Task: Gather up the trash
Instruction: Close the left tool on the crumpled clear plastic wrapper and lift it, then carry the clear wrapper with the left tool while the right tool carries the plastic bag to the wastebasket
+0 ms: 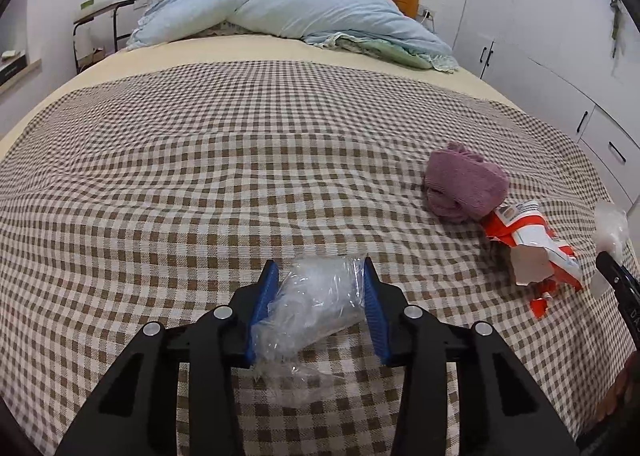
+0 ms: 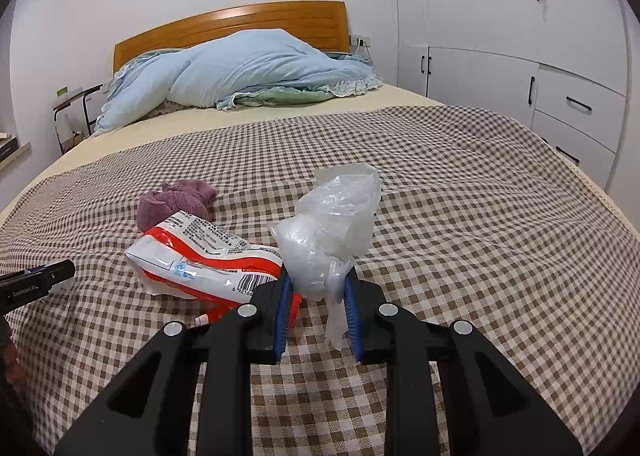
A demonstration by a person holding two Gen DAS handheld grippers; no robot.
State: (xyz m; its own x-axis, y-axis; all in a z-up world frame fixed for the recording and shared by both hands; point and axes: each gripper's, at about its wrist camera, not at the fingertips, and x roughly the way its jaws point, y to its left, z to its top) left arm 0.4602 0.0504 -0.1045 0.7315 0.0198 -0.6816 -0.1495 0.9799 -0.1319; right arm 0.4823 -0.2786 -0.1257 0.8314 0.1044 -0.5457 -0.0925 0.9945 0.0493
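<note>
Here the left gripper clamps a crumpled clear plastic wrapper lying on the checked bedcover. The right gripper pinches a bunched clear plastic bag, raised above the cover. An orange-and-white snack packet lies beside a purple cloth.

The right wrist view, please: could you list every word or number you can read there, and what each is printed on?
"GenRoboLAI", last letters uncertain: on the black left claw body at the left edge.
"6 92165", cut off by the right claw: under the barcode on the red-and-white plastic snack packet.
Packet's small black print: too small to read.
</note>
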